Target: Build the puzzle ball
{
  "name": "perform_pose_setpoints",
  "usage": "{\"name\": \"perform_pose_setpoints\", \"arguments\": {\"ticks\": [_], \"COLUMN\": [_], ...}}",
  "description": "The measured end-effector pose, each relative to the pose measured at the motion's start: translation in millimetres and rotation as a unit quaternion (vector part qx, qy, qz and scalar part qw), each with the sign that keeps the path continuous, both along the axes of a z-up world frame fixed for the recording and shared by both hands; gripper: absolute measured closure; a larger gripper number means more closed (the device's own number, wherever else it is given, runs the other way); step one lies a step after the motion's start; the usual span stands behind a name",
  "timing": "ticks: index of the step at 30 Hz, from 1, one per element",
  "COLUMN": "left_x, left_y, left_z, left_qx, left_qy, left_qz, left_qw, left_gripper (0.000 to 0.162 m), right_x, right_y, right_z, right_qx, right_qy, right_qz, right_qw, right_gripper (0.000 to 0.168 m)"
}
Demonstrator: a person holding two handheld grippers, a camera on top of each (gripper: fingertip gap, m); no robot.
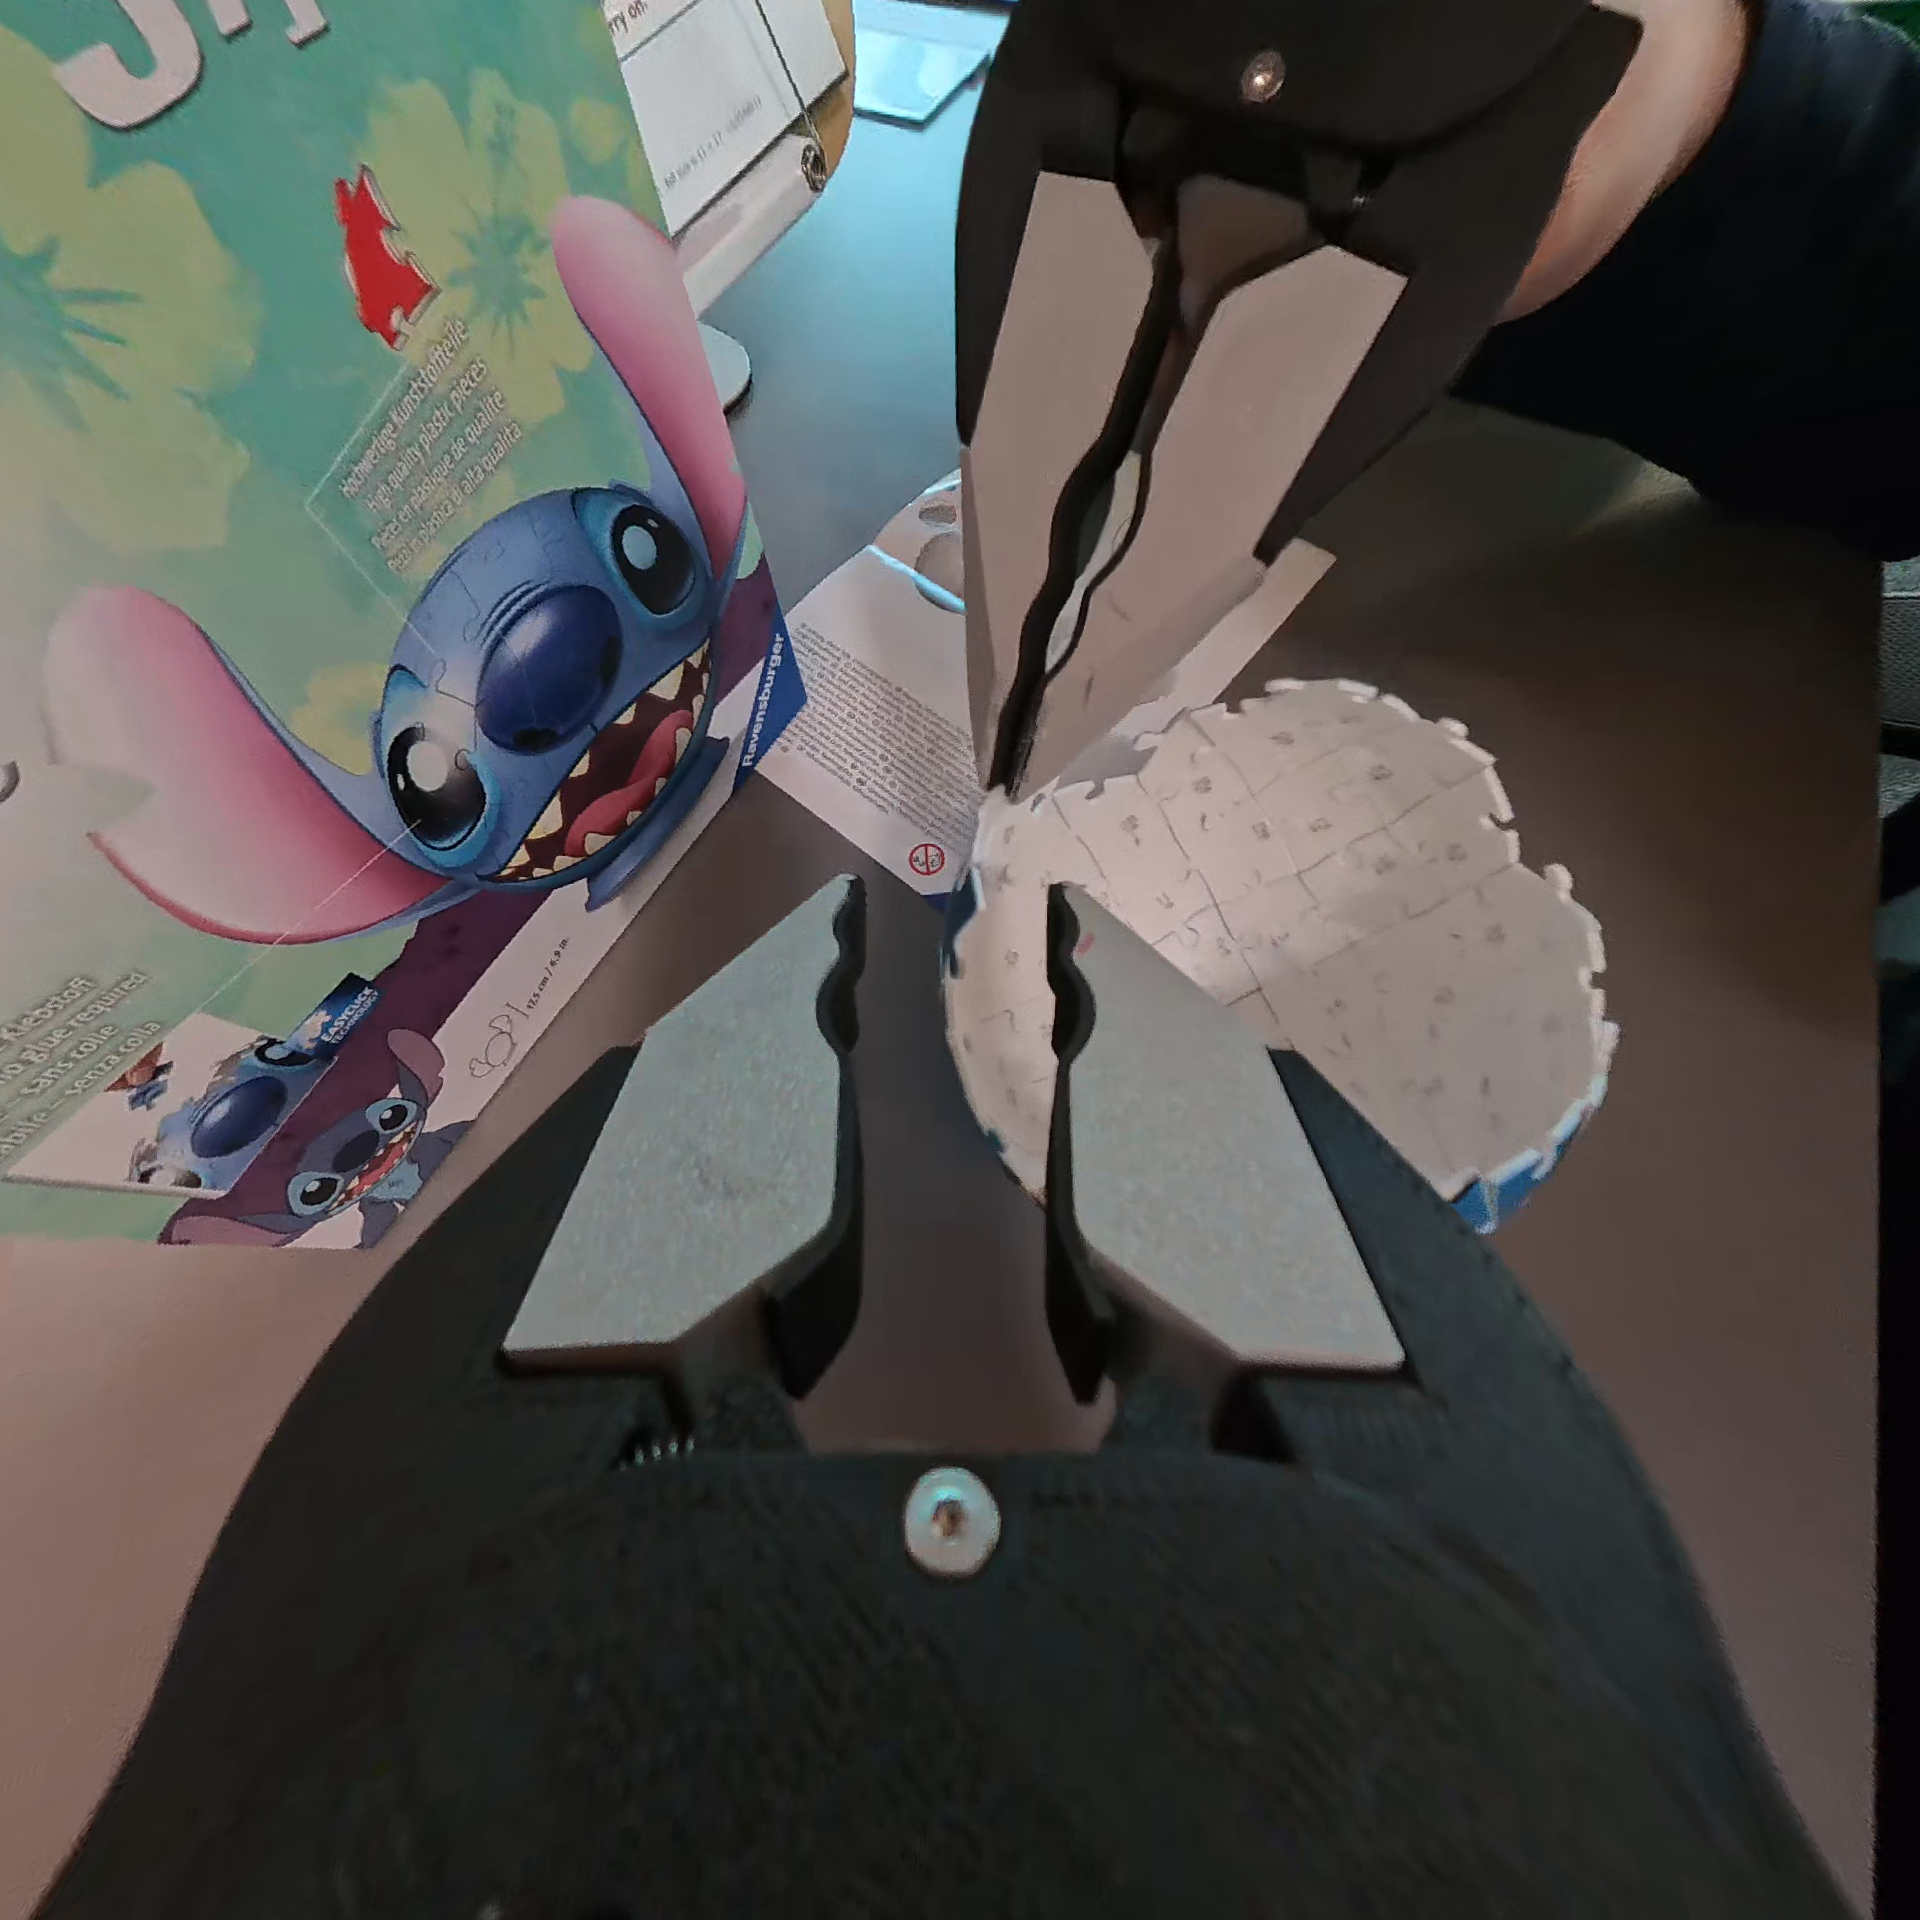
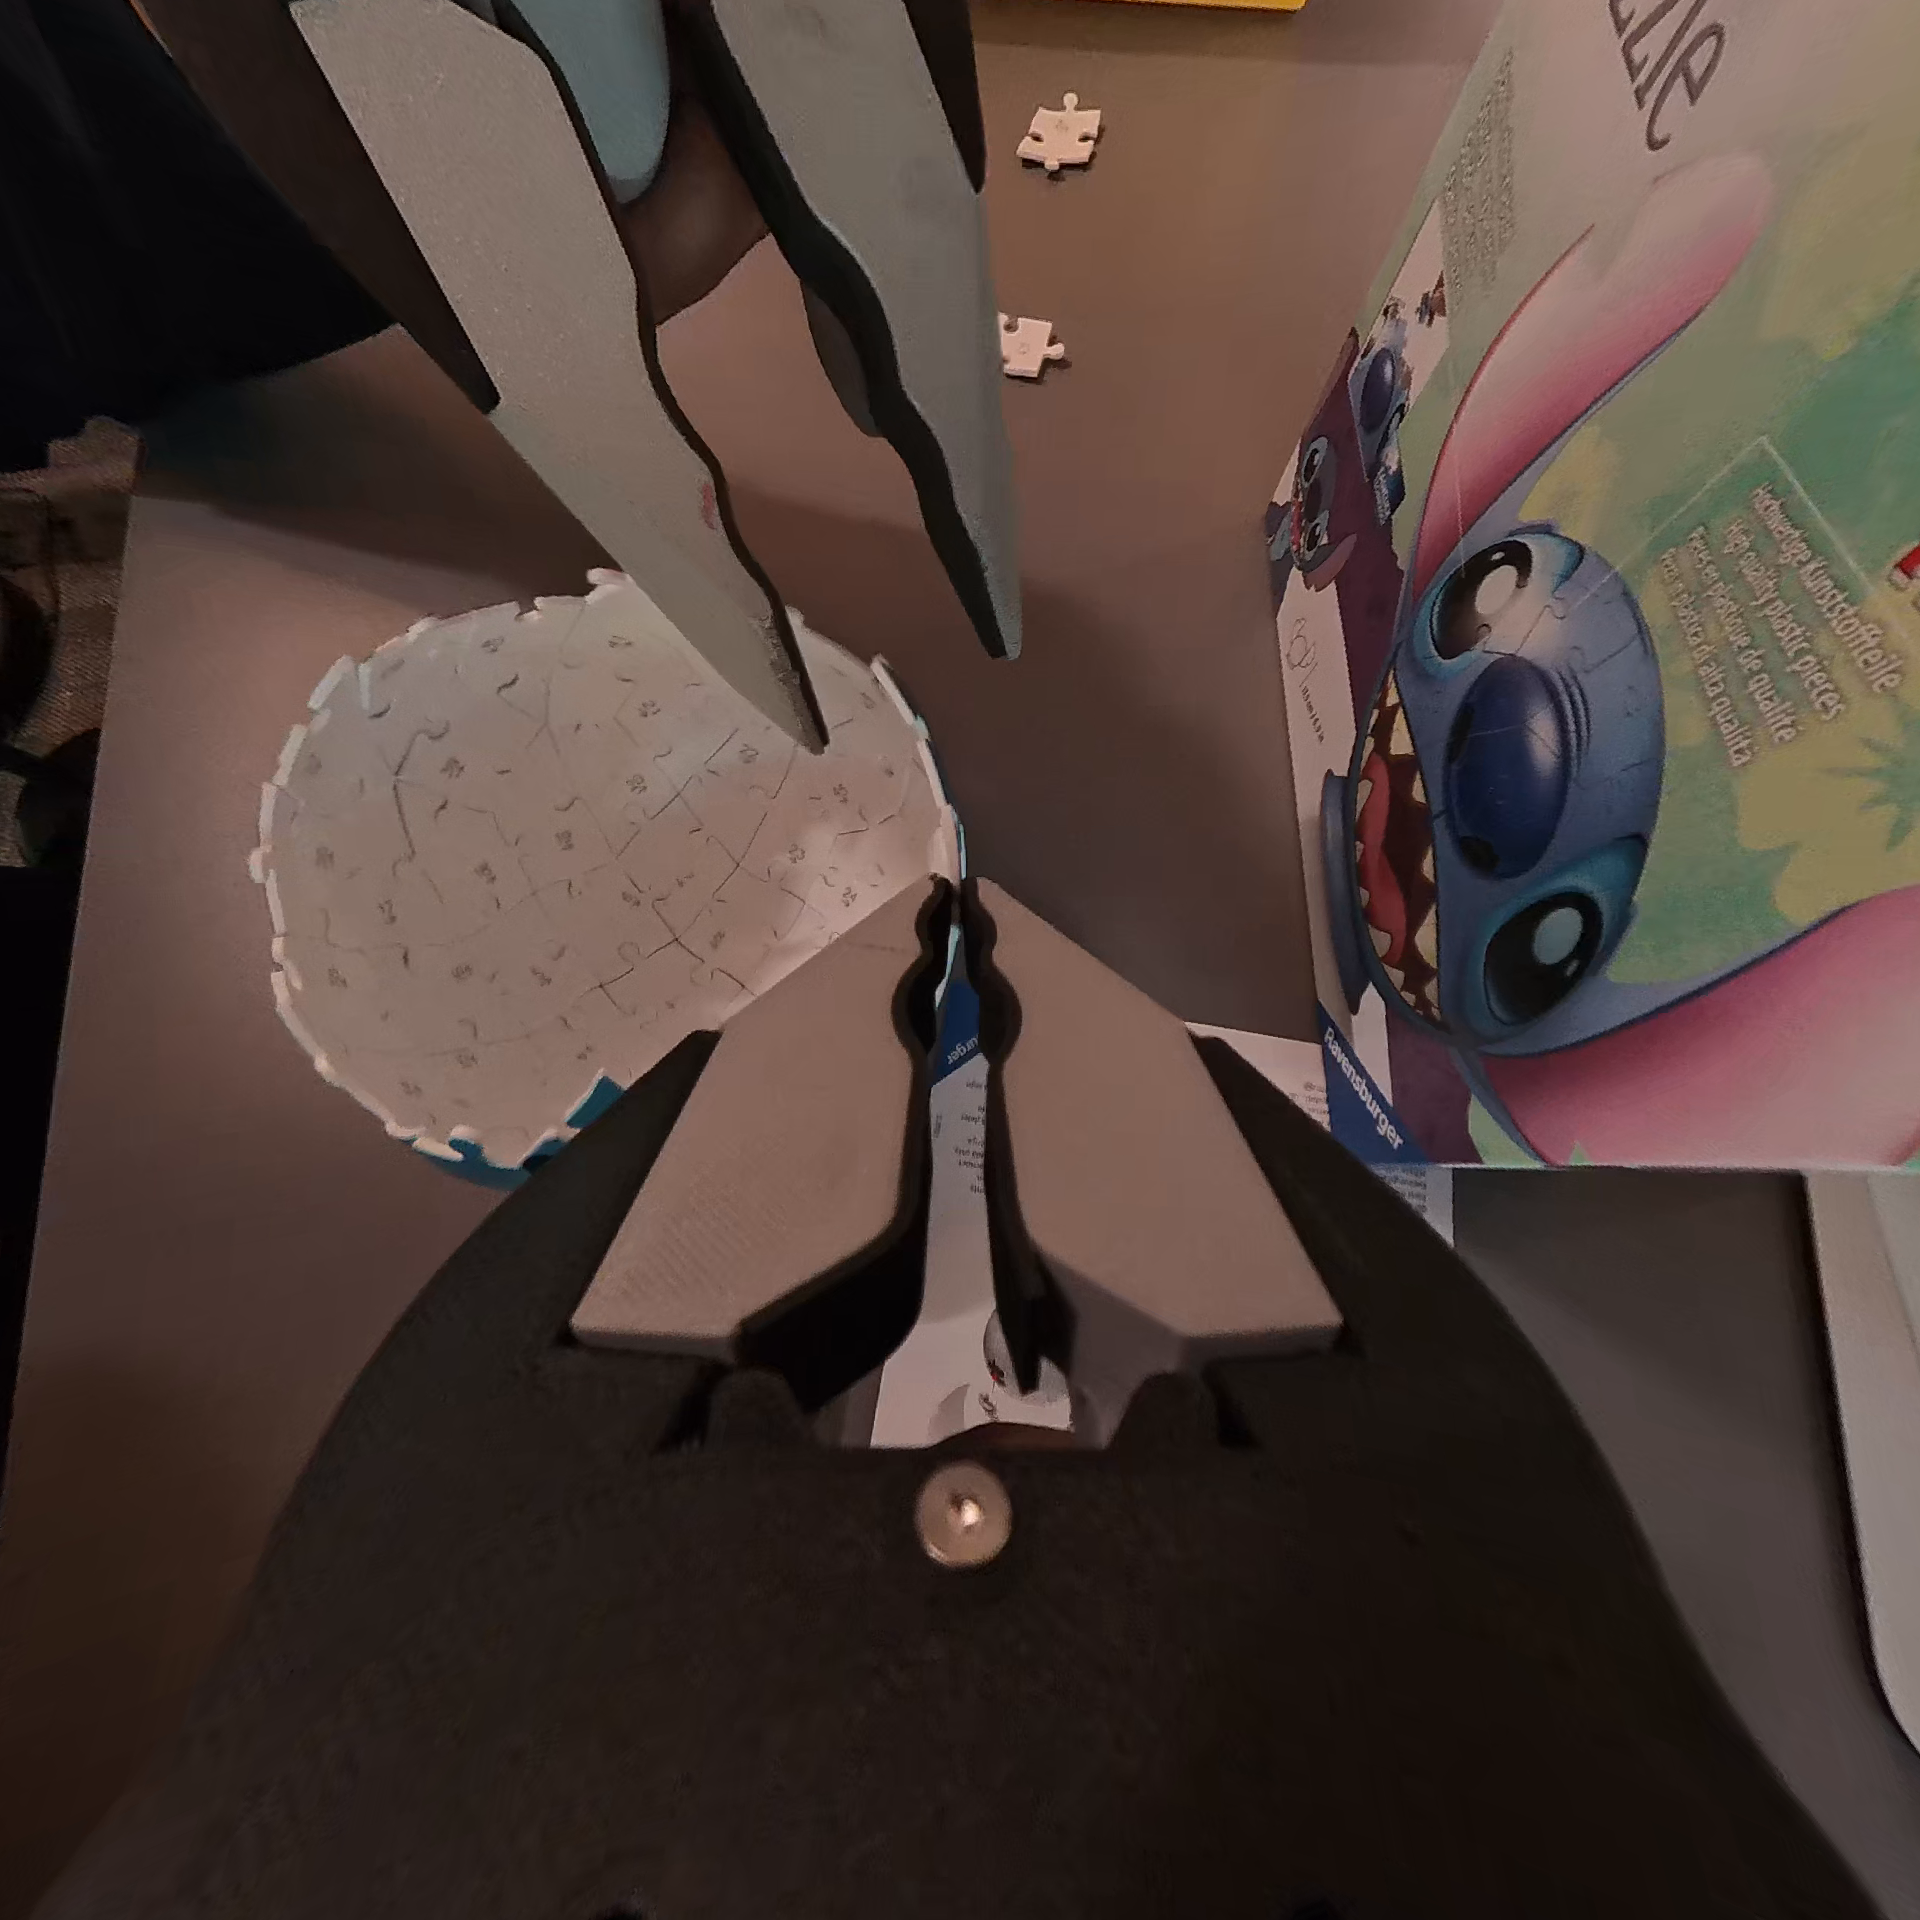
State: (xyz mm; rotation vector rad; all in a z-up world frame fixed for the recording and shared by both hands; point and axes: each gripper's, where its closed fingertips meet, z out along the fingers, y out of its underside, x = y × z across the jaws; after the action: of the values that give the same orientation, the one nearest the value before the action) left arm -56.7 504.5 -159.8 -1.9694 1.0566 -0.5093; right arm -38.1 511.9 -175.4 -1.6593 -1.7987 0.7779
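Puzzle ball (image 1: 1299,935), a half-built bowl of interlocked white plastic pieces with a blue outer face, is seen resting open side up on the dull brown table (image 1: 1558,1558), just beside the printed cardboard puzzle box (image 1: 312,623) and a folded instruction sheet (image 1: 873,717). The right gripper (image 2: 951,894) is narrowed almost to closing on the near rim of the shell; whether a separate piece is pinched there cannot be told. The left gripper (image 1: 956,904) is held wide, one finger inside the bowl against its inner wall and the other outside, with nothing clamped. Two loose white puzzle pieces (image 2: 1060,130) are left lying well apart on the table. The step in hand is judged to be steadying the shell while its rim is worked. It is best done with light, even pressure along the curve, since a hard squeeze could pop seated pieces out; the inner finger should be kept as a backstop, and the rim tabs should be aligned before being pressed.
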Motion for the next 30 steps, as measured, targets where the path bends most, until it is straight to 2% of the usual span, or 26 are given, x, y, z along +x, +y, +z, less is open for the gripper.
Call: {"name": "perform_pose_setpoints", "arguments": {"ticks": [1, 8, 17, 30], "left_x": [0, 5, 11, 15], "left_y": [2, 6, 12, 10], "left_z": [0, -10, -27, -24], "left_qx": [0.000, -0.031, -0.028, -0.019], "left_qy": [0.005, 0.059, 0.127, 0.127], "left_qz": [0.000, -0.012, -0.024, -0.036], "left_qw": [1.000, 0.998, 0.991, 0.991], "left_gripper": [0.130, 0.133, 0.139, 0.144], "right_x": [0, 0, 3, 0], "right_y": [0, 1, 2, 3], "right_z": [-1, -3, -2, -3], "right_qx": [0.002, 0.033, 0.072, 0.107], "right_qy": [0.001, 0.021, 0.032, 0.028], "right_qz": [0.000, 0.009, 0.010, 0.007], "right_qw": [1.000, 0.999, 0.997, 0.994], "right_gripper": [0.168, 0.168, 0.168, 0.168]}}
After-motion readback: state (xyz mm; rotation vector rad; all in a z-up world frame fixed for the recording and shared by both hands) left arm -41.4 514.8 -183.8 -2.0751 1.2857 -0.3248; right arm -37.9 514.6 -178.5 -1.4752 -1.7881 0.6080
